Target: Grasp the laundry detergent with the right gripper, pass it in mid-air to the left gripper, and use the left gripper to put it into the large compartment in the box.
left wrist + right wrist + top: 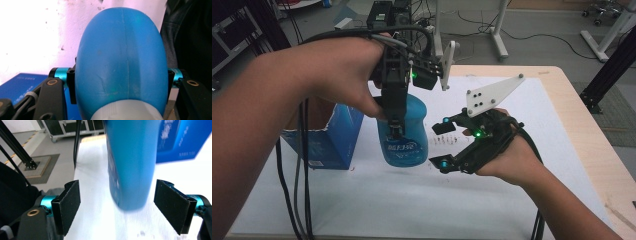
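— Bottle [404, 135] status?
— Upright on the white sheet [412, 200], just right of the blue box [329, 140]; left gripper [396, 122] pinches its sides from above.
— Right gripper [444, 145]?
— Jaws spread, pads clear of the bottle, just beside it.

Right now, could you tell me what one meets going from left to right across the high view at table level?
Open blue cardboard box → blue plastic bottle clamped by the left gripper → right gripper, jaws open beside the bottle → bare wooden table edge.
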Action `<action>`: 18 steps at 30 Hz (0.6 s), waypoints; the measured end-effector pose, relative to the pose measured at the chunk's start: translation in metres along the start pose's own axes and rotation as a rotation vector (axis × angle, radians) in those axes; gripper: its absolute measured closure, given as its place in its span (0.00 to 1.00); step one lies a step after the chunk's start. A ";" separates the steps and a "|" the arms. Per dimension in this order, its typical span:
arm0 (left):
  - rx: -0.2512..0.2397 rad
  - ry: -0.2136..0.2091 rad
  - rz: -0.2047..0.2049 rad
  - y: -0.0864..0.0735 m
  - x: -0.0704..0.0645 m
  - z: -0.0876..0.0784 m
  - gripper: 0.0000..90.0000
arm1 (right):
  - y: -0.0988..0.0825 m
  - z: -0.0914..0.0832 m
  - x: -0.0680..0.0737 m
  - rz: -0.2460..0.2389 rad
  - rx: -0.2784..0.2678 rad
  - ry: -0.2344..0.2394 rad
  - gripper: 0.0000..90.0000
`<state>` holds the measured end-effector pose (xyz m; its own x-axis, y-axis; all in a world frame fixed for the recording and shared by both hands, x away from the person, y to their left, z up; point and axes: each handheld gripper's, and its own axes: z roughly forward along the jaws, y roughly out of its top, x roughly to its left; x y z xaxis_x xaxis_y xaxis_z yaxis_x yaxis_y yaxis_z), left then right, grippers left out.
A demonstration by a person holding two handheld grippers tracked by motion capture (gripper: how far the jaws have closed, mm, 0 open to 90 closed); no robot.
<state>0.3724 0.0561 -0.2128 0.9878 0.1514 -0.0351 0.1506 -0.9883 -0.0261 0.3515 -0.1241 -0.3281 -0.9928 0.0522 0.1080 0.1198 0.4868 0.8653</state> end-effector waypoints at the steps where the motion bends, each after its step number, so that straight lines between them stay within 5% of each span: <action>1: 0.001 0.002 -0.007 -0.001 0.000 -0.002 0.44 | -0.001 -0.003 0.000 -0.003 0.007 -0.016 0.23; 4: 0.000 0.004 -0.015 -0.006 0.002 -0.005 0.44 | -0.002 -0.012 -0.001 0.010 0.030 -0.066 0.14; 15: 0.000 0.009 -0.086 -0.030 0.010 -0.023 0.44 | 0.003 -0.047 -0.004 0.002 0.132 -0.169 0.11; 18: 0.000 0.010 -0.110 -0.038 0.013 -0.029 0.44 | 0.007 -0.053 -0.007 0.001 0.188 -0.195 0.02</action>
<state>0.3810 0.0954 -0.1829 0.9656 0.2590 -0.0216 0.2583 -0.9656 -0.0291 0.3595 -0.1678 -0.2971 -0.9776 0.2107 -0.0035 0.1349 0.6388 0.7575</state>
